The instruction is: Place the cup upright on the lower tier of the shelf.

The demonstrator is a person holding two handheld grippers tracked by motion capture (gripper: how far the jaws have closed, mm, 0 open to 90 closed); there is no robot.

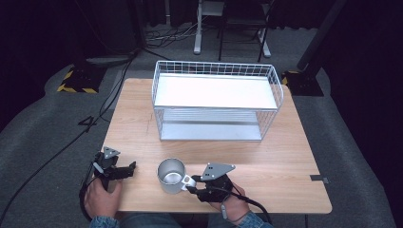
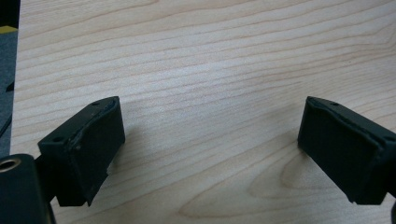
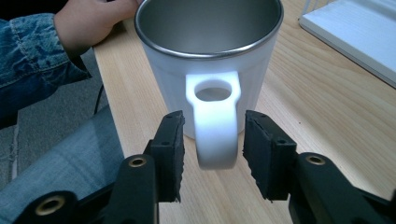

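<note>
The mug (image 3: 210, 60) loses its far rim at the top edge of the right gripper view; its inside bottom stays hidden.

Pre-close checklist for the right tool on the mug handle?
1. Handle between the right tool jaws: ok, one jaw on each side.
2. Jaws shut on the handle: not ok, a gap shows on both sides.
3. Mug upright on the table: ok, open mouth up.
4. Mug contents: ok, the steel inside looks empty as far as it shows.
5. Left tool out of the way: ok, open over bare wood, apart from the mug.
6. Wire shelf rack free to take the mug: ok, white top shelf is bare; lower shelf cannot tell.
</note>
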